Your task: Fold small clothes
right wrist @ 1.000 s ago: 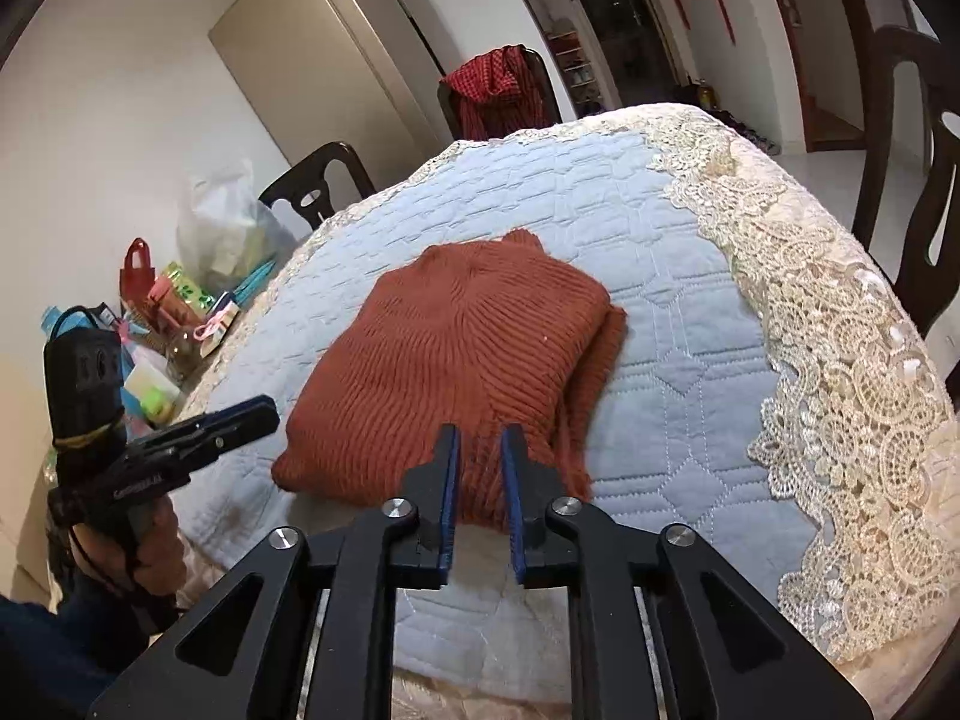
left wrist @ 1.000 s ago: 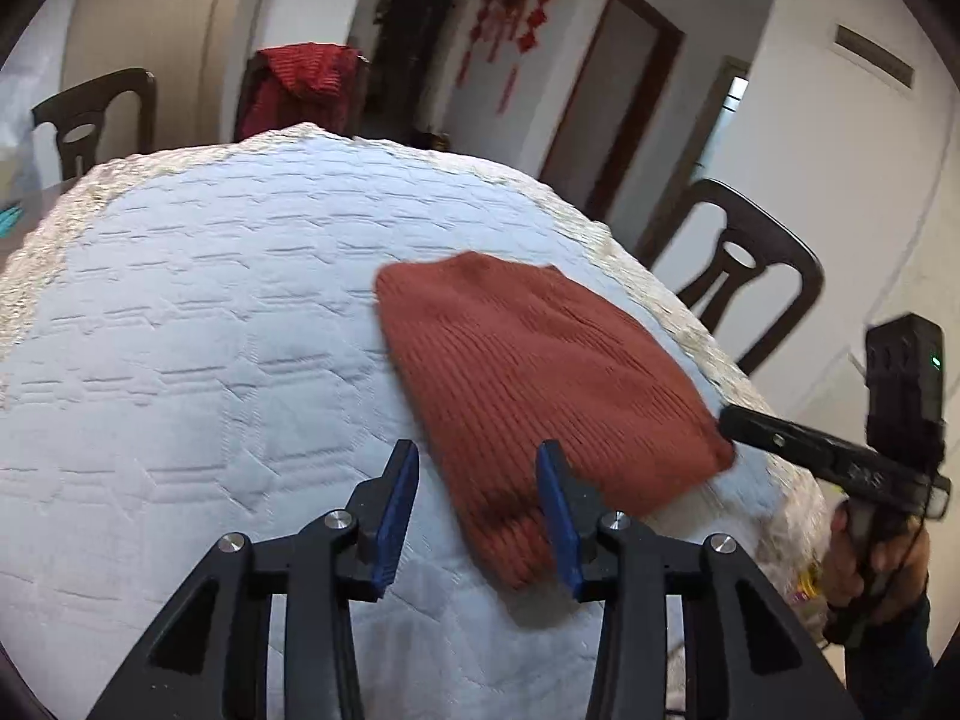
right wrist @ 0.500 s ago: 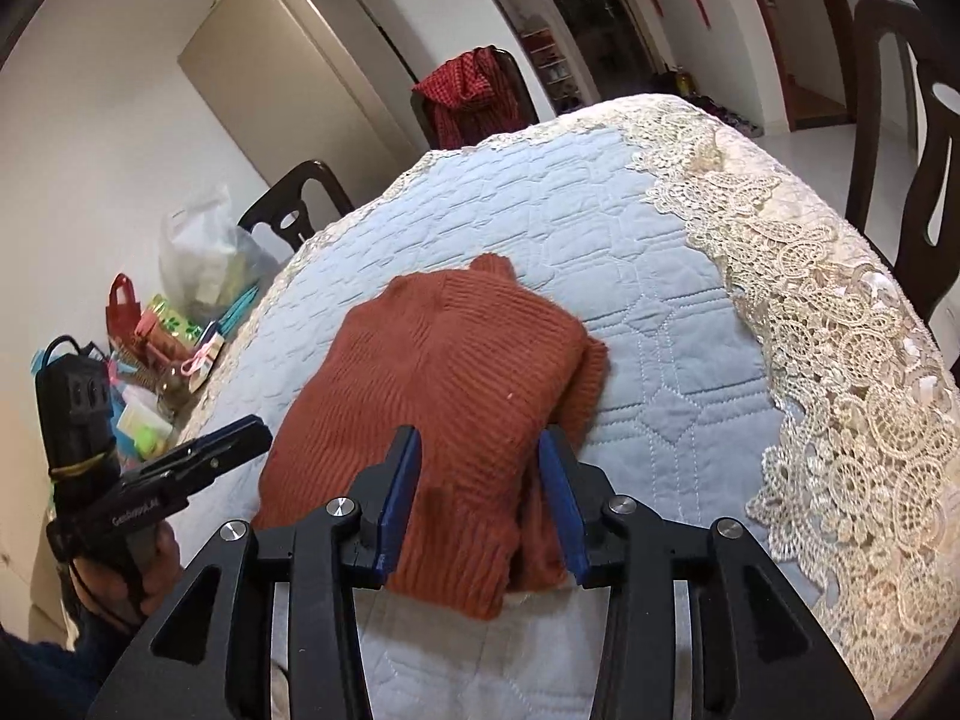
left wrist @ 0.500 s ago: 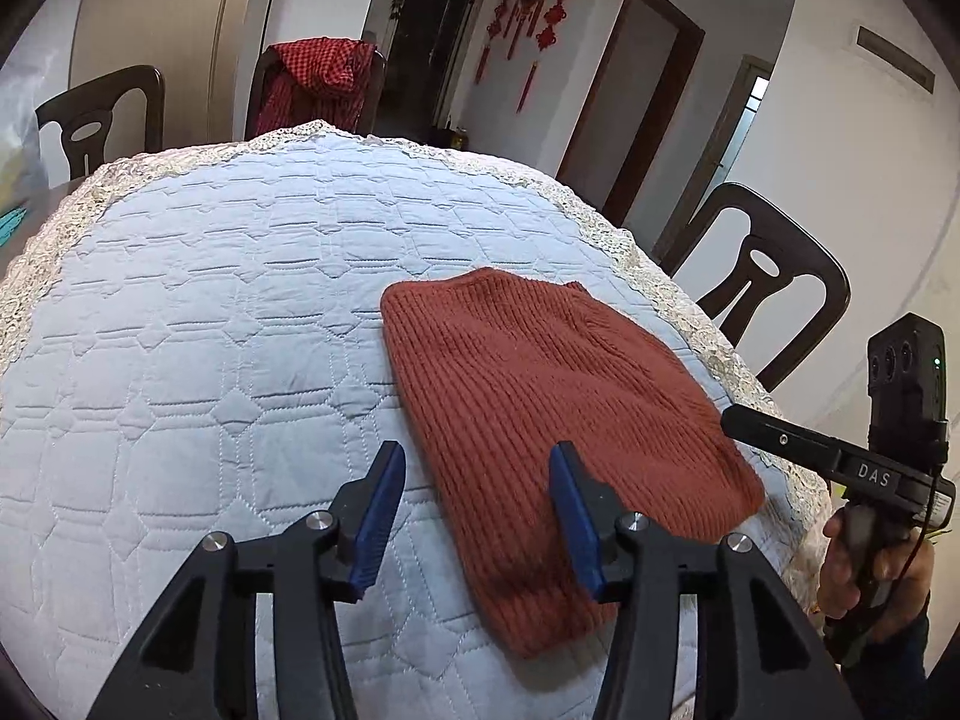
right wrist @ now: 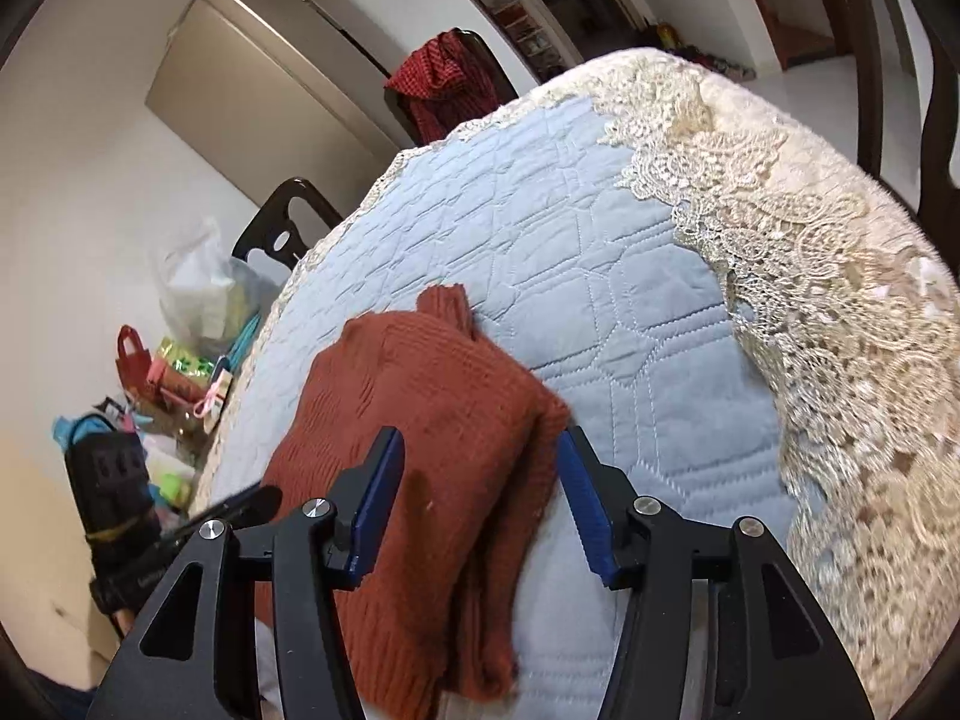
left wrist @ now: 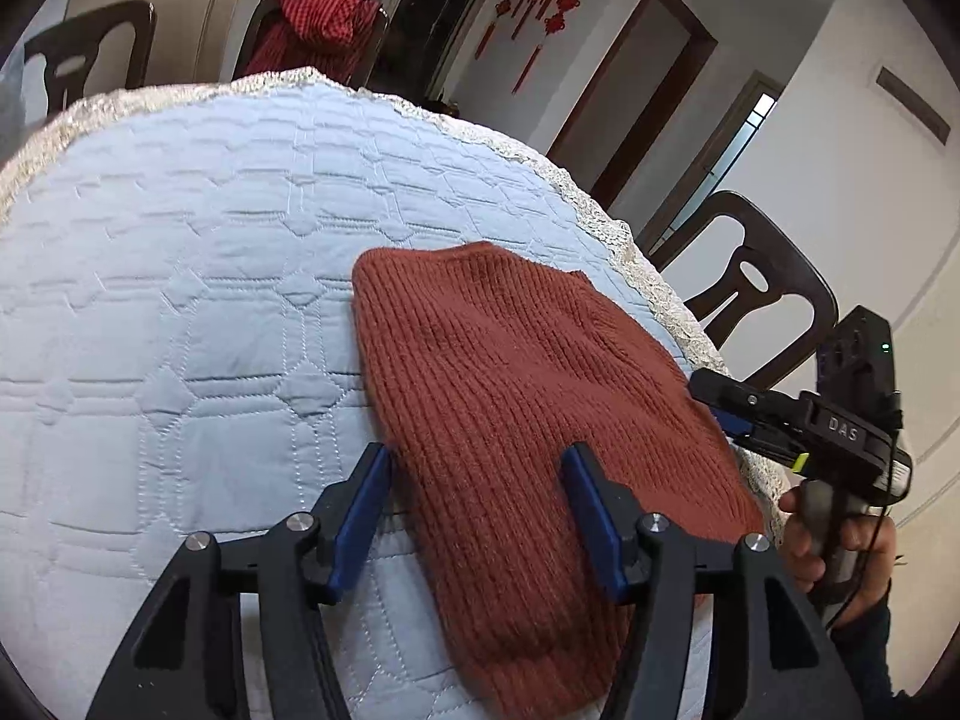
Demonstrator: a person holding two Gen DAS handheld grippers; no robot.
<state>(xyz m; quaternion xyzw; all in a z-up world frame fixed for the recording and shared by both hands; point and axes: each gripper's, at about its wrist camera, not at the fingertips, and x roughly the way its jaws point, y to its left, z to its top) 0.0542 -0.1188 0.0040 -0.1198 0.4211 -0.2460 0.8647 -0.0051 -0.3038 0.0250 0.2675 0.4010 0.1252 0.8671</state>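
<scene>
A rust-red ribbed knit sweater (left wrist: 516, 396) lies folded on the blue quilted tablecloth (left wrist: 180, 276). It also shows in the right wrist view (right wrist: 432, 420), with a folded layer along its right side. My left gripper (left wrist: 477, 480) is open, its jaws straddling the sweater's near left edge. My right gripper (right wrist: 480, 468) is open above the sweater's near end. The right gripper also appears in the left wrist view (left wrist: 720, 402) by the sweater's right edge.
The table has a cream lace border (right wrist: 810, 276). Dark wooden chairs (left wrist: 750, 288) stand around it, one draped with a red checked cloth (left wrist: 318, 30). Bags and colourful clutter (right wrist: 180, 360) sit beyond the table's left side.
My right gripper opened from shut and let go of the sweater's near end. Both grippers drew closer over the sweater, and the left one opened wider.
</scene>
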